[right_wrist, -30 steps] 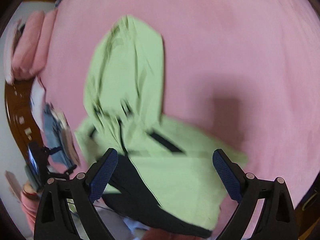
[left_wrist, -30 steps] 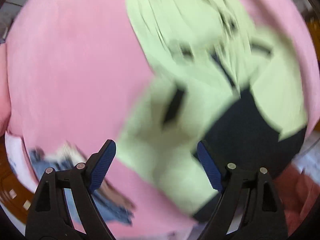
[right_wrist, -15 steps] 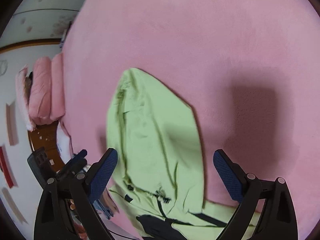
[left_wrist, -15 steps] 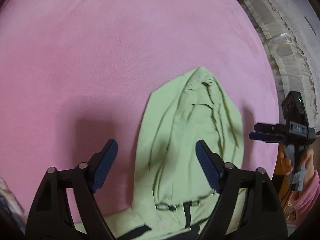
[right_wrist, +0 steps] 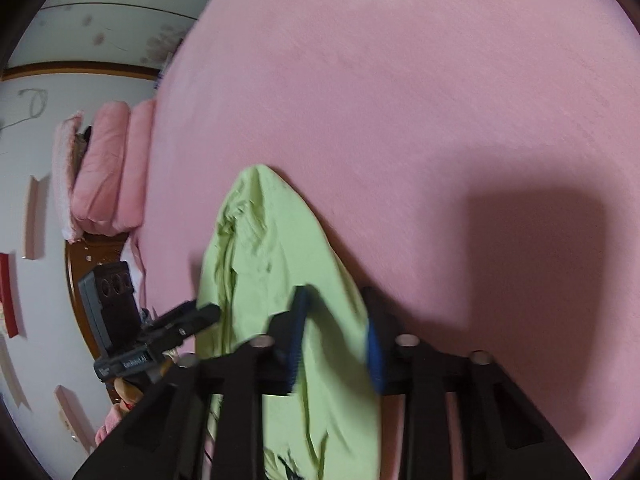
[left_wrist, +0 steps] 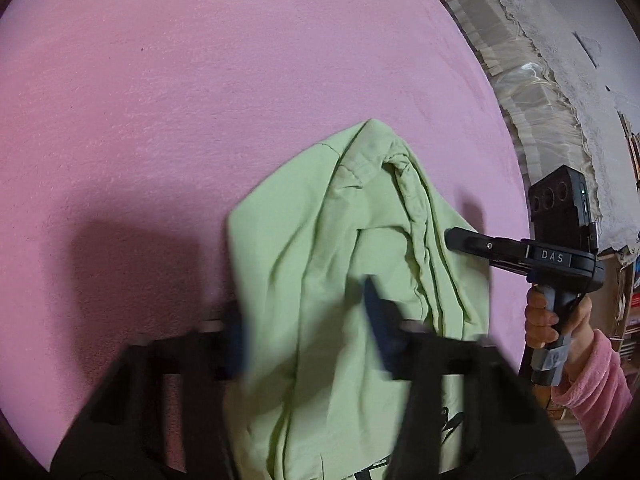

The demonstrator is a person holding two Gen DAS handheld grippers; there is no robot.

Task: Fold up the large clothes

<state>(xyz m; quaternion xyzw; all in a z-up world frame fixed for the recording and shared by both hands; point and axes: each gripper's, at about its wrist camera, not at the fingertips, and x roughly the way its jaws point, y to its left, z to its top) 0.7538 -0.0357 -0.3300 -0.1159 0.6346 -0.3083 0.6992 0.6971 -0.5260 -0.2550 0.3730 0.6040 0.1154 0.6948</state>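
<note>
Both tongs were down on the light-green cotton hooded garment (left_wrist: 320,240), which lay spread on the pink fleece bed cover (left_wrist: 160,100). The left tongs (left_wrist: 308,332) were closing, the hood's left edge between their blue pads. The right tongs (right_wrist: 336,340) were closing too, the hood's right edge between theirs. Beyond the left tongs, a hand (left_wrist: 548,320) in a pink sleeve held the other handle.
</note>
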